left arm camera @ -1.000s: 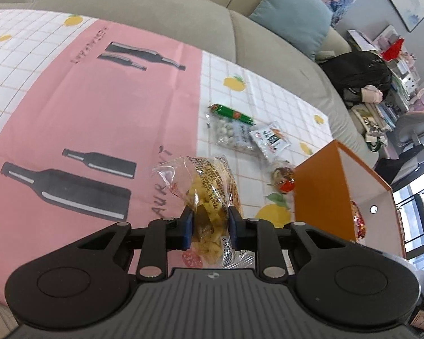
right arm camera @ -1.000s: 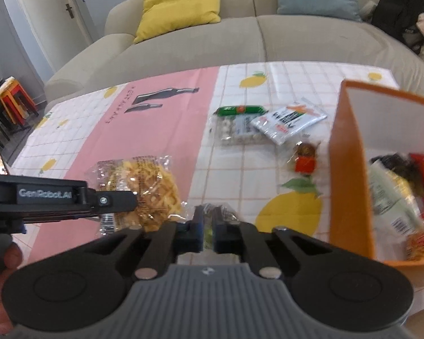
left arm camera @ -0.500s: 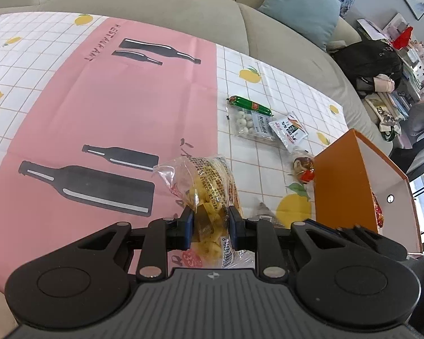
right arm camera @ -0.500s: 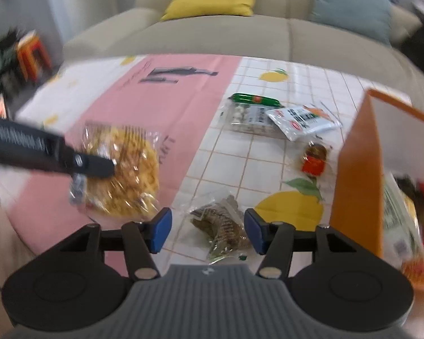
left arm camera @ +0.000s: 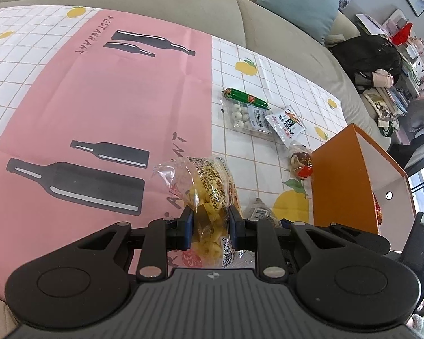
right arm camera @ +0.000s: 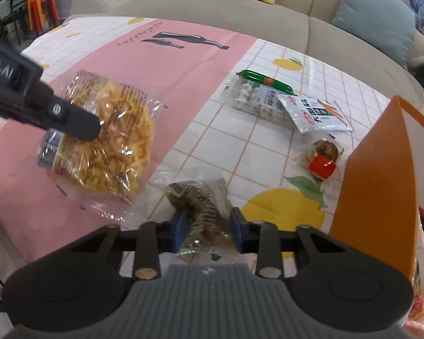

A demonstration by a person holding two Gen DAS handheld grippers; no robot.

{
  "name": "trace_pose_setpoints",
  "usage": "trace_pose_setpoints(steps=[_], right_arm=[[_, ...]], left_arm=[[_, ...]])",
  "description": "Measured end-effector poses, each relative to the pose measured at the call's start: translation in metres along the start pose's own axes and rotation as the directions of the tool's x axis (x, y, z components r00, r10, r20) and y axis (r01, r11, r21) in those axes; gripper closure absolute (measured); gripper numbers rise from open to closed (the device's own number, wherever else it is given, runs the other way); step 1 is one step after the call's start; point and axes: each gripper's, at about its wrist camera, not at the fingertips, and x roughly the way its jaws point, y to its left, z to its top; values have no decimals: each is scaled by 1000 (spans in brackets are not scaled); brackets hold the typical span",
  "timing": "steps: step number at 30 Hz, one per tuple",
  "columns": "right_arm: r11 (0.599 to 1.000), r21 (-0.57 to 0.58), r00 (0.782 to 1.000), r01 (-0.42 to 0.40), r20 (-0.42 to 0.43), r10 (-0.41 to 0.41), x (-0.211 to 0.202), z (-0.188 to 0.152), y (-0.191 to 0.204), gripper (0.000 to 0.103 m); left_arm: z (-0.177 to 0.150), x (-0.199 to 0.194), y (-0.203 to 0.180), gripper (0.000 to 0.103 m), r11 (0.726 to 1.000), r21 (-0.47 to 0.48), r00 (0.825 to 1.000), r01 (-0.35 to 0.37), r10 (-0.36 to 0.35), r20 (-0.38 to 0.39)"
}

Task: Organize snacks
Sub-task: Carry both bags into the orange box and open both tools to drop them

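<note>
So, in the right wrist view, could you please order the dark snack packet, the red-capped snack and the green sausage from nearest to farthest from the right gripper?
1. Dark snack packet, between the fingers.
2. Red-capped snack, right, beside the orange box.
3. Green sausage, far centre.

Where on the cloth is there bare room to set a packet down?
Free: the pink panel left of the waffle bag, and the white grid beyond the green sausage. Crowded: between the bead pack and orange box.
</note>
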Motion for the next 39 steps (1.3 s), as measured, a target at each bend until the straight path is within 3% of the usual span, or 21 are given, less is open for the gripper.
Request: trace_pose_setpoints(steps=[4, 13, 21, 28, 32, 39], right_arm=[[997, 76, 1000, -14, 8, 14, -13, 5, -5, 78], [981, 190, 994, -33, 113, 12, -73, 22, -21, 79], [959, 279, 978, -52, 209, -8, -138, 25, -60, 79], [920, 390, 978, -22, 200, -61, -178, 11, -126, 79], [894, 447, 979, 38, 162, -123, -192, -3, -166, 79], [867, 478, 983, 144, 34, -182, -184, -23, -211, 79]], left_arm=[[2, -6, -5, 76, 1000, 15, 1000, 5, -5, 9], [17, -36, -33, 76, 997, 63, 996, 48, -52, 67], [37, -62, -88, 76, 977, 175, 983, 126, -147, 112], [50, -59, -158, 76, 925, 319, 965, 207, -246, 87], [51, -44, -201, 77, 885, 389, 955, 256, -294, 40], [43, 3, -256, 77, 821, 492, 952, 291, -300, -63]])
